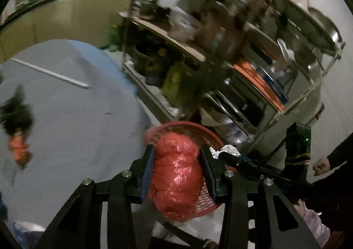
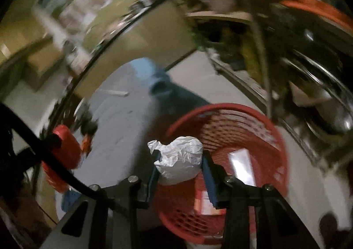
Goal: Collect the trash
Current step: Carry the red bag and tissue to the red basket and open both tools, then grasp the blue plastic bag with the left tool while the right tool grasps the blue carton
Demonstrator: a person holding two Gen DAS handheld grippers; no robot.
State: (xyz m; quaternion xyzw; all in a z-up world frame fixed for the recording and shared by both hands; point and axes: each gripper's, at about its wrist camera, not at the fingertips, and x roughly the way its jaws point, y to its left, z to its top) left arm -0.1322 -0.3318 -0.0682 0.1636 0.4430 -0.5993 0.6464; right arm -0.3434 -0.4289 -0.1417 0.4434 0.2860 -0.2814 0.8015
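Observation:
My left gripper (image 1: 176, 151) is shut on a crumpled red plastic bag (image 1: 177, 174) and holds it over the red mesh basket (image 1: 206, 201). My right gripper (image 2: 179, 156) is shut on a crumpled white paper wad (image 2: 179, 159) and holds it over the near rim of the same red basket (image 2: 262, 138). The white wad (image 1: 227, 149) and the right gripper's black body also show in the left wrist view, just right of my left fingers. Some packaging lies at the bottom of the basket (image 2: 207, 202).
A grey-blue round table (image 1: 66, 121) lies to the left with a white stick (image 1: 50, 73) and an orange carrot-like thing (image 1: 18, 149) on it. A cluttered metal shelf rack (image 1: 242, 68) stands behind the basket. A cabinet (image 1: 66, 19) is at the back.

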